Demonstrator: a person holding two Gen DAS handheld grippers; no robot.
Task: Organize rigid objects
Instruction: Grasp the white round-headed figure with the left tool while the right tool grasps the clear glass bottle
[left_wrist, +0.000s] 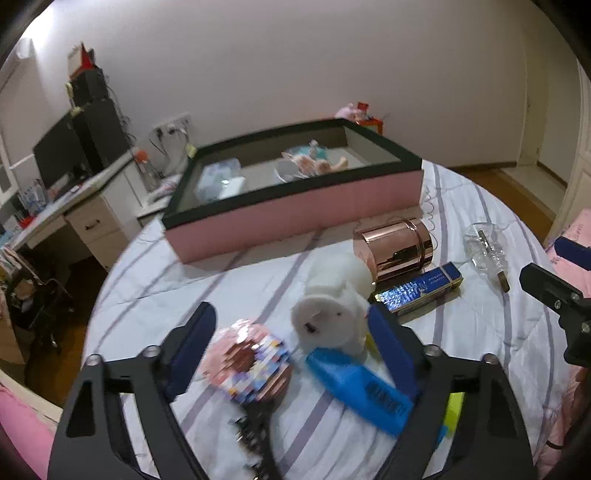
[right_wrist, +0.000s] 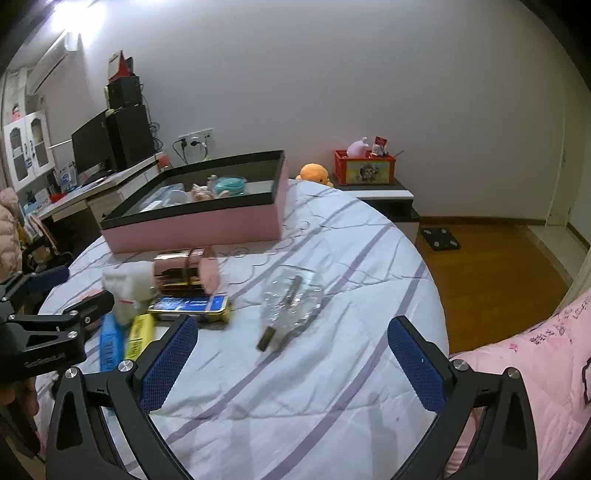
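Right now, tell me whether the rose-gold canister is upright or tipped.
Tipped. The rose-gold canister lies on its side on the striped bedsheet, round end facing sideways.

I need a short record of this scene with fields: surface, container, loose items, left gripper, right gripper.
surface: white quilt with purple stripes
container: pink box with black rim, already holding items
loose items: shiny copper tin, blue-and-gold flat box, clear glass bottle, round pink sequin hairbrush
left gripper: open, around the hairbrush
right gripper: open, empty

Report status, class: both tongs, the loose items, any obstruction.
Left tongs open over round pink item. Right tongs open, empty, short of glass bottle. Pink box behind, partly filled. Plush crowds left side.
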